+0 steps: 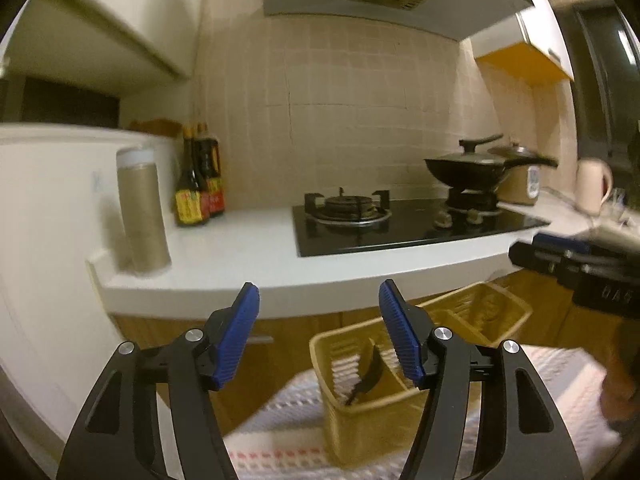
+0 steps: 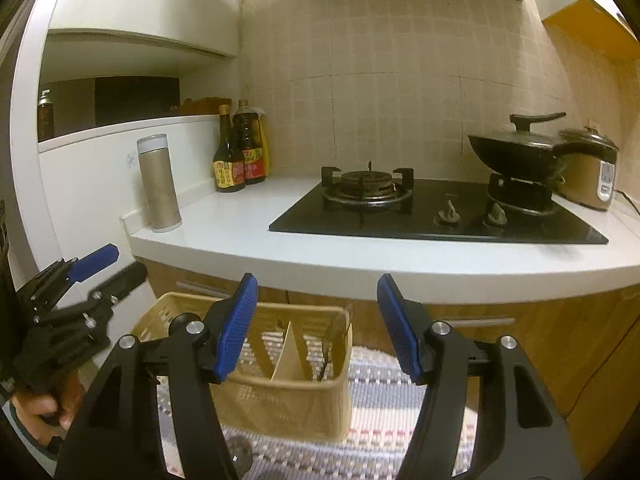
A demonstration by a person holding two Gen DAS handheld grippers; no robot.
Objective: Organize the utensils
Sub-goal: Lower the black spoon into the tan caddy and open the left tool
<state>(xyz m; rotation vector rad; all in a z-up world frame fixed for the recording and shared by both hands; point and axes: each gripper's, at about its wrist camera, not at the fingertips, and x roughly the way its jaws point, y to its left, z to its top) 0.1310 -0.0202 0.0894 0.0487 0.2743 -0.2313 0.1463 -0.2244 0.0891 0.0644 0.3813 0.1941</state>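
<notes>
The blue-padded fingers (image 1: 240, 336) of the left gripper (image 1: 319, 336) stand well apart with nothing between them, and the right gripper (image 2: 317, 328) shows the same: its fingers (image 2: 236, 328) are spread and hold nothing. Below and just beyond both grippers sits a tan slotted utensil basket (image 2: 280, 396), resting on a woven cloth (image 2: 380, 384) with pale stripes and a reddish band. A divider splits the basket into compartments. In the left wrist view a dark utensil (image 1: 370, 374) leans tilted inside the nearer compartment of the basket (image 1: 360, 420); in the right wrist view a thin dark utensil (image 2: 326, 360) stands against the right-hand wall, though blur keeps its kind unclear. Each gripper also appears in the other's camera: the right one at the far right edge of the left view, the left one at the lower left of the right view, gripped by a hand (image 2: 38, 404). Behind the basket runs a white counter (image 2: 240, 236) above wooden cabinet fronts. On it stand a beige flask with a white cap (image 2: 158, 184), two dark sauce bottles (image 2: 238, 152) by the tiled wall, and a black glass hob (image 2: 436, 216) with an empty burner on the left and a lidded black wok (image 2: 516, 148) on the right. A rice cooker (image 2: 590, 172) stands just beside the wok.
</notes>
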